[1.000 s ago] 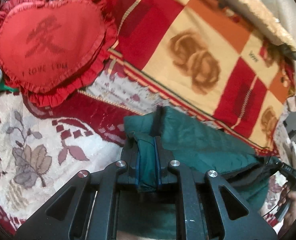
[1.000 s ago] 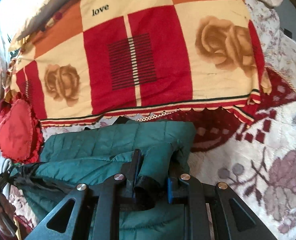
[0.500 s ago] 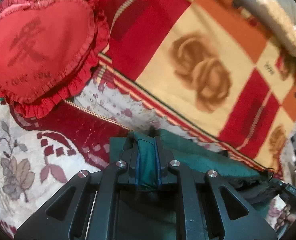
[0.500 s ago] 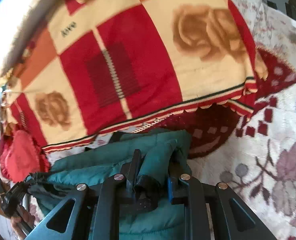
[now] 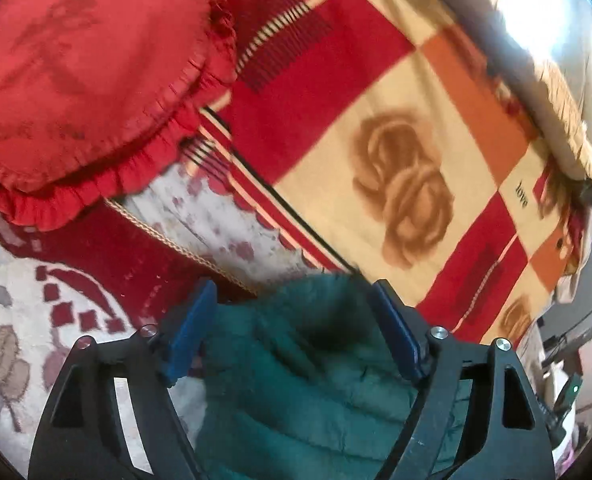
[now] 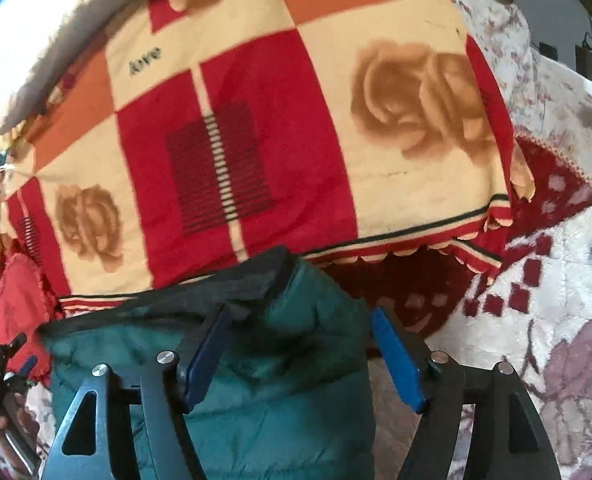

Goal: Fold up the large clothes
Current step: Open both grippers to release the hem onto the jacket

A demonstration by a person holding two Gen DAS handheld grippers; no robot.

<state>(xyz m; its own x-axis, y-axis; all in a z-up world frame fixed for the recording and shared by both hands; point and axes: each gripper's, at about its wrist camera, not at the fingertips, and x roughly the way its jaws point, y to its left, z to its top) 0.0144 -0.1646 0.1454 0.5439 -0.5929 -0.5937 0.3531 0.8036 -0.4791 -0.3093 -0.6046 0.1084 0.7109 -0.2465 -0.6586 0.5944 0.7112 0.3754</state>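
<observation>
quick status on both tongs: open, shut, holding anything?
Left tongs: jaws opening, green jacket lies loose between the pads, not gripped.
Right tongs: jaws opening, jacket fold between the pads, not gripped.

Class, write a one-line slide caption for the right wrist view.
Right gripper opening, its jaws straddling a green padded jacket that lies beside a rose-patterned blanket.

Motion blur, window glare, fisheye edges
</observation>
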